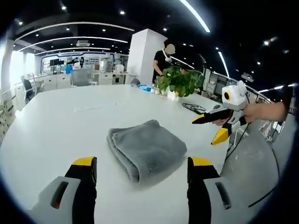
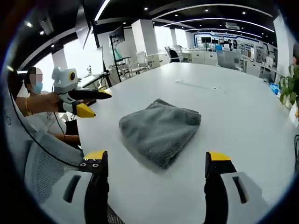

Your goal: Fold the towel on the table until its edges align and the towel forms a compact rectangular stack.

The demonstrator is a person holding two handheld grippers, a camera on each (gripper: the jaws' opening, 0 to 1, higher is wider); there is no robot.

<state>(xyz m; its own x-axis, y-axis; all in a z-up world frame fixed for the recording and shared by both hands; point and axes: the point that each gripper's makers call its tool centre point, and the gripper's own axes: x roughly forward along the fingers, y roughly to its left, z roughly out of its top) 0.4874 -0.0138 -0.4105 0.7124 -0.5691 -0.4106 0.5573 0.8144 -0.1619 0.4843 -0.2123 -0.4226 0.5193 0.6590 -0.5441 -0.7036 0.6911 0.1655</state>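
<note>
A grey towel (image 1: 147, 147) lies folded into a thick, roughly rectangular pad on the white table (image 1: 56, 121). My left gripper (image 1: 143, 162) hovers just short of the towel's near edge, open, with nothing between its yellow-tipped jaws. Off the towel's right side, my right gripper (image 1: 208, 129) is held above the table edge by a hand, jaws apart. In the right gripper view the towel (image 2: 161, 128) lies ahead of my right gripper (image 2: 156, 157), which is open and empty. The left gripper (image 2: 97, 102) appears at the left, open, clear of the towel.
A potted plant (image 1: 180, 81) and a coiled black cable (image 1: 194, 108) sit at the table's far right. A person (image 1: 163, 58) stands behind the plant by a white pillar (image 1: 145, 56). A mesh chair (image 2: 42, 172) is at the table's edge.
</note>
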